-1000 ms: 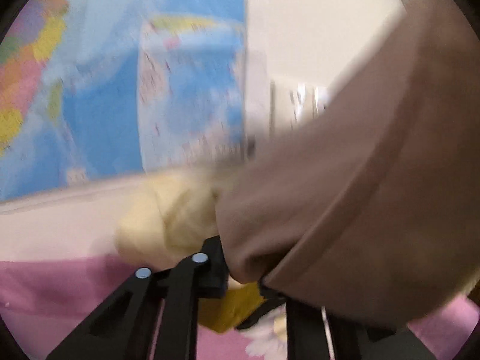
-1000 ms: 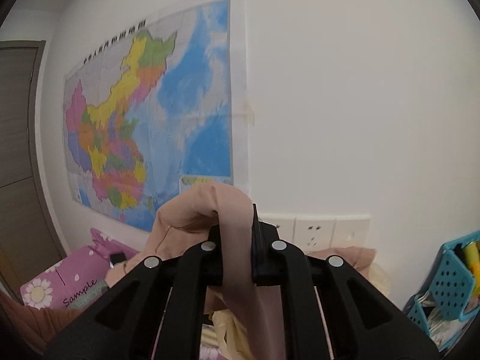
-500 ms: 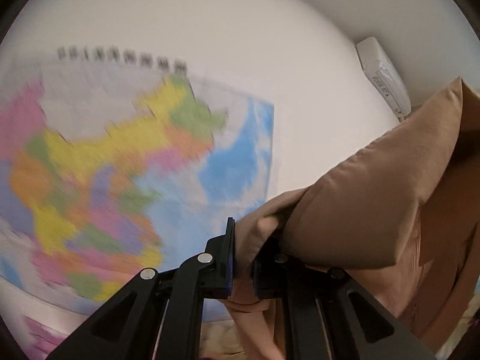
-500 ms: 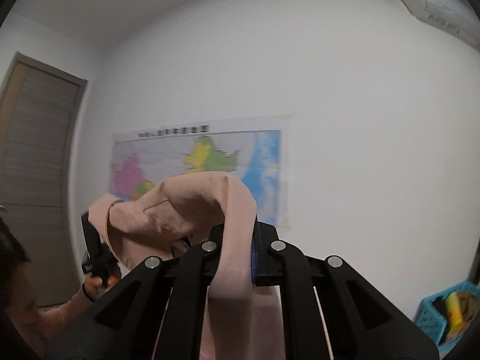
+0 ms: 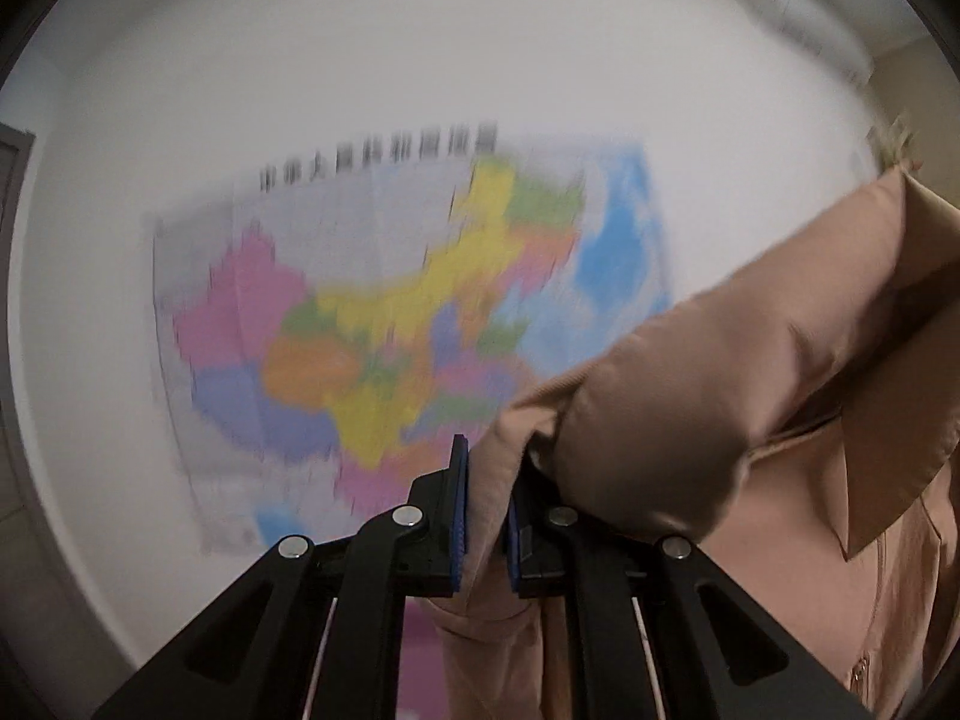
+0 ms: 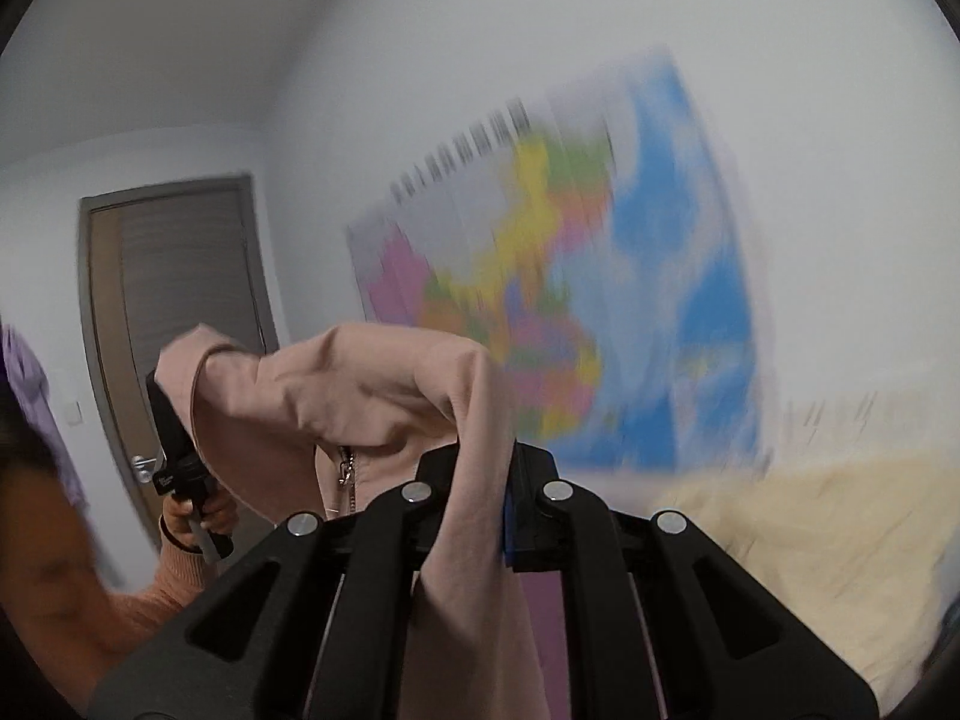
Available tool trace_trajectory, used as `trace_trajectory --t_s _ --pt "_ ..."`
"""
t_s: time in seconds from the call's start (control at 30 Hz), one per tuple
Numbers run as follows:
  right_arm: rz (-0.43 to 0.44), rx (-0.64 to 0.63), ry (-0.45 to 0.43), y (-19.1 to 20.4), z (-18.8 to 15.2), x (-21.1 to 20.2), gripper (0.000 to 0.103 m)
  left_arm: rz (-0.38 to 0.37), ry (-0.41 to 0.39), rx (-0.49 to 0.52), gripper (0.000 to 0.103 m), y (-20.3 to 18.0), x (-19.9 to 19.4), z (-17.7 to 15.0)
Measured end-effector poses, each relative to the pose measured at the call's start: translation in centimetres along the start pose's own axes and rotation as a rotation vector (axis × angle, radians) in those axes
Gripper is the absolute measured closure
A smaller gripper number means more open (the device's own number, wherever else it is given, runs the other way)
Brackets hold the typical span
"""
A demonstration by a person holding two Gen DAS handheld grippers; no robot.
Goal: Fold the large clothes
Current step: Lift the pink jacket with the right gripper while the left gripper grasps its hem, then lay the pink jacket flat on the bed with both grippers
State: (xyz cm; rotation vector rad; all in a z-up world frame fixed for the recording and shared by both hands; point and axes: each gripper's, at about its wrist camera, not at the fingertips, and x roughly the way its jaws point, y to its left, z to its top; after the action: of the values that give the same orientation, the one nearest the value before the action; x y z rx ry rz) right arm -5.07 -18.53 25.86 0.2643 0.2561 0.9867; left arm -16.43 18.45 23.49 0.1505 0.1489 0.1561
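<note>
While both jaws pinch folds of the pink jacket point(image 6: 372, 384), no container shows clearly.

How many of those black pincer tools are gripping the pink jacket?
2. The left gripper pinches one part of the pink jacket, the right gripper another. The left one also shows at far left in the right view, held in a hand.

Left gripper point(image 5: 485, 516), right gripper point(image 6: 483, 501): jaws clamped.
</note>
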Motion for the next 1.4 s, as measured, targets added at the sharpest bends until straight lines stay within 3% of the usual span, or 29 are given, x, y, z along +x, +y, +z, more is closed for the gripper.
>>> trace_trajectory --t_s 0.13,0.23,0.33,0.47,0.63,0.73,0.83,0.93,1.0,1.1,1.2,1.33,1.37,1.4 --pt "-0.036 0.156 0.183 -6.9 -4.8 9.7 0.096 0.02 0.277 -0.044 0.094 0.9 10.8 -7.1" --pt "-0.076 0.297 0.357 -12.7 -11.0 17.7 0.096 0.024 0.522 -0.063 0.095 0.5 20.1 -15.8" --pt "-0.144 0.398 0.514 -17.2 -17.0 23.3 0.096 -0.032 0.682 -0.059 0.095 -0.7 26.3 -22.2" --pt "-0.203 0.451 0.559 -20.3 -19.6 26.0 0.096 -0.079 0.768 -0.098 0.095 -0.3 31.1 -25.4" --pt "-0.235 0.453 0.488 -22.1 -17.7 26.1 0.096 -0.121 0.795 -0.182 0.094 2.2 34.7 -25.0" --pt "-0.256 0.528 0.455 -24.8 -18.0 27.2 0.096 -0.176 0.821 -0.238 0.093 2.6 37.6 -25.4" --pt "-0.299 0.601 0.517 -26.7 -19.9 28.9 0.086 -0.146 0.898 -0.253 0.076 2.4 40.4 -27.3" --pt "-0.327 0.563 0.51 -26.0 -19.7 28.3 0.065 -0.154 0.874 -0.258 0.058 3.3 39.9 -27.6" --pt "-0.373 0.481 0.504 -24.4 -18.9 27.2 0.028 -0.18 0.832 -0.252 0.05 4.2 38.4 -27.2" --pt "-0.354 0.383 0.521 -22.0 -18.2 25.7 0.025 -0.225 0.772 -0.203 0.034 5.2 33.9 -26.3" --pt "-0.338 0.321 0.567 -19.6 -18.8 23.7 0.019 -0.274 0.741 -0.148 0.027 5.1 29.1 -26.3" --pt "-0.318 0.262 0.691 -17.0 -22.6 20.9 0.019 -0.384 0.76 -0.085 0.024 2.3 23.0 -28.1" --pt "-0.325 0.246 0.704 -16.7 -23.3 20.7 0.021 -0.408 0.768 -0.063 0.023 1.3 21.8 -28.2" --pt "-0.342 0.226 0.72 -16.3 -23.9 20.6 0.033 -0.42 0.773 -0.039 0.023 0.7 21.2 -28.4"
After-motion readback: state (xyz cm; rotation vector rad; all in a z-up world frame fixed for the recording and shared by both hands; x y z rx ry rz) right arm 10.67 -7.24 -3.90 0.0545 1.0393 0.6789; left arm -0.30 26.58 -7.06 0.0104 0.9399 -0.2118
